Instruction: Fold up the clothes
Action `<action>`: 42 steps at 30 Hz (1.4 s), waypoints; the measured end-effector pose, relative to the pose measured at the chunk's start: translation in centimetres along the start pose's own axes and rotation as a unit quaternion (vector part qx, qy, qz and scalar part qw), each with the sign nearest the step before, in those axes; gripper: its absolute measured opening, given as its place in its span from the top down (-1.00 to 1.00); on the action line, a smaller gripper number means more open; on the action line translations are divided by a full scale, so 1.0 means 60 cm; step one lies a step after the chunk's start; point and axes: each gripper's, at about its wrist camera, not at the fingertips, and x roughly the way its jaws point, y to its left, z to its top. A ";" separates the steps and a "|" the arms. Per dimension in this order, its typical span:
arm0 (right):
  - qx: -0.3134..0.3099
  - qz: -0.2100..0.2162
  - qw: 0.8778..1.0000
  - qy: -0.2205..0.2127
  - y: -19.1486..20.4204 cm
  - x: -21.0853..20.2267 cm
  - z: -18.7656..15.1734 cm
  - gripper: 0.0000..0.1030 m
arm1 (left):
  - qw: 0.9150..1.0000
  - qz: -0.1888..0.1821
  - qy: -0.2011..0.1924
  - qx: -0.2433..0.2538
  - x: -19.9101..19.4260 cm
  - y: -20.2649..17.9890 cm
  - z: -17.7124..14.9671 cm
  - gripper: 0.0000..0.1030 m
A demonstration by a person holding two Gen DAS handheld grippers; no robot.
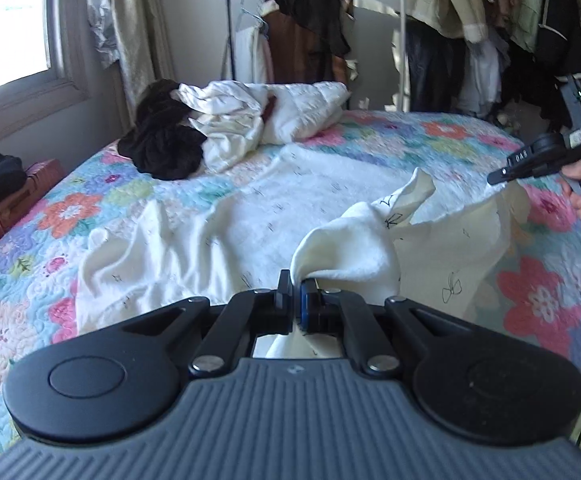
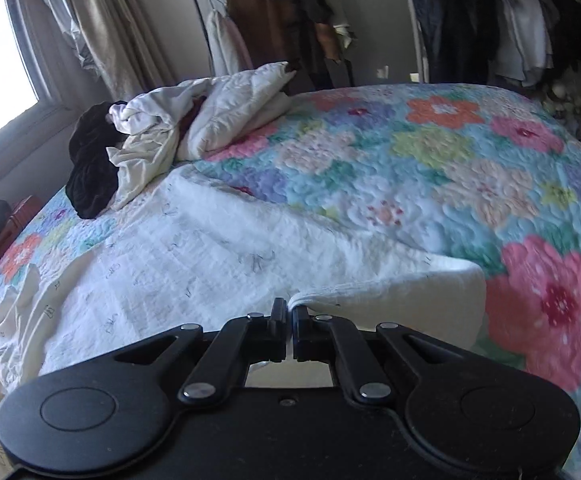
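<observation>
Left gripper [image 1: 297, 280]: pinching a bunched corner of the white garment [image 1: 218, 216].
Garment: spread across the bed's [image 2: 430, 148] near edge.
Right gripper [image 2: 289, 312]: apparently clamping the other corner.
Advice: lift both corners evenly, keeping the edge taut.

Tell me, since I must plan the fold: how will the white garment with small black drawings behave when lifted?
The white garment with small black drawings is probably floppy: it bunches above the left gripper and sags toward the right gripper. It seems light, since small pinches hold its edge up. Likely to wrinkle.
</observation>
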 end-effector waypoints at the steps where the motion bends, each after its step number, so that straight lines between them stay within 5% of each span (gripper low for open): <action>1: -0.004 0.008 1.000 -0.001 0.014 0.012 0.017 0.92 | 1.000 0.007 0.000 -0.014 0.007 0.017 0.007 0.94; 8: -0.063 0.072 0.995 -0.008 0.147 0.116 0.093 0.93 | 0.992 0.071 0.011 -0.105 0.076 0.149 0.028 0.94; 13: -0.130 0.076 0.989 0.011 0.234 0.188 0.115 0.94 | 0.983 0.113 0.029 -0.144 0.144 0.240 0.030 0.94; 26: -0.234 0.024 0.972 0.019 0.344 0.328 0.205 0.96 | 0.974 0.077 0.078 -0.197 0.281 0.359 0.030 0.79; 32: -0.230 -0.022 0.971 0.055 0.348 0.393 0.189 0.96 | 0.970 0.091 0.053 -0.218 0.281 0.394 0.020 0.68; 34: -0.228 -0.035 0.971 0.067 0.351 0.403 0.175 0.86 | 0.969 0.093 0.054 -0.223 0.276 0.406 0.015 0.67; 36: -0.231 -0.037 0.970 0.063 0.361 0.391 0.158 0.33 | 0.967 0.092 0.058 -0.229 0.263 0.418 0.011 0.67; 38: -0.236 -0.023 0.970 0.052 0.379 0.362 0.138 0.09 | 0.966 0.093 0.057 -0.233 0.242 0.428 0.009 0.67; 42: -0.248 0.047 0.965 0.073 0.433 0.287 0.102 0.05 | 0.962 0.094 0.039 -0.255 0.183 0.441 0.000 0.39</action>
